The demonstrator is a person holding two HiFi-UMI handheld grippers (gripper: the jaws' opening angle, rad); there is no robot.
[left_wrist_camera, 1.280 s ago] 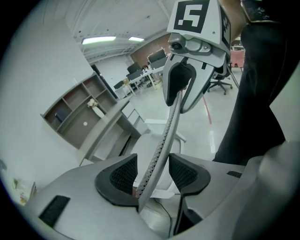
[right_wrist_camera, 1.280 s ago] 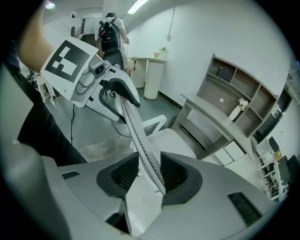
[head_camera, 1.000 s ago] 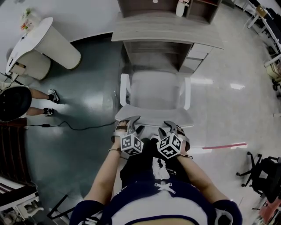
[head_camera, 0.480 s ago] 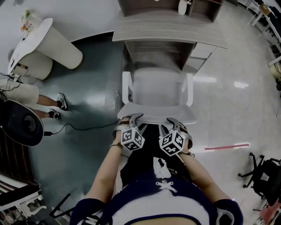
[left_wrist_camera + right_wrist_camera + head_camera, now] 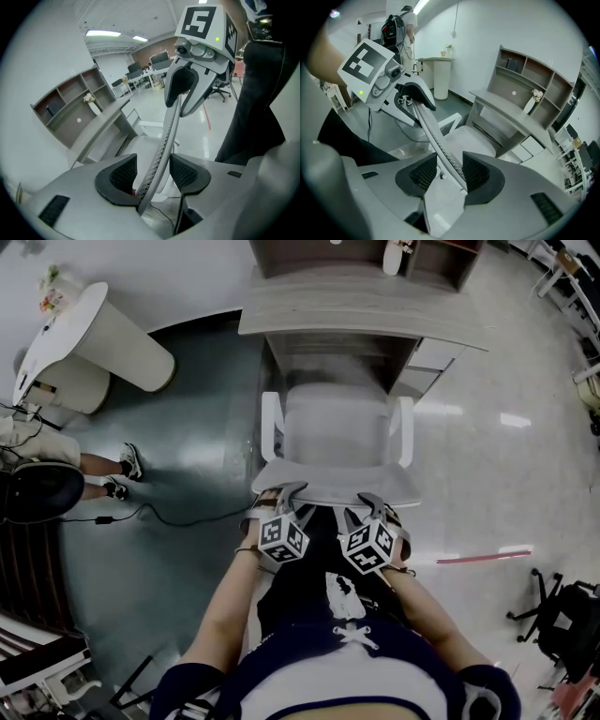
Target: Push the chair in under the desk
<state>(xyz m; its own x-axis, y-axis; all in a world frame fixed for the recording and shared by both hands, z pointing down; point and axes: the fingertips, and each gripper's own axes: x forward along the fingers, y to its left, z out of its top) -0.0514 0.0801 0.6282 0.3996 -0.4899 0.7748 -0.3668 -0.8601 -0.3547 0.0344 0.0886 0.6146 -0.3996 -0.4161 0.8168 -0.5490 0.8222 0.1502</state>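
Observation:
A white chair [image 5: 342,427] faces the grey desk [image 5: 361,315], with the front of its seat at the desk's edge. My two grippers straddle the top edge of its backrest [image 5: 333,486], the left gripper [image 5: 279,493] near the left corner and the right gripper [image 5: 370,501] near the right. In the left gripper view the thin mesh backrest [image 5: 161,150] runs between the pads of the left gripper [image 5: 152,176] with gaps showing. The right gripper [image 5: 449,176] has just been opening; the backrest [image 5: 436,136] lies between its pads, close to one and clear of the other.
A white pedestal table [image 5: 103,329] stands at the far left. Another person's legs [image 5: 103,465] and a black cable [image 5: 178,512] are on the dark floor to the left. A drawer unit [image 5: 427,357] sits under the desk's right side. Red tape [image 5: 483,554] and a black chair [image 5: 562,610] are to the right.
Both grippers and the chair have moved a little toward the desk. The person at the left has shifted position.

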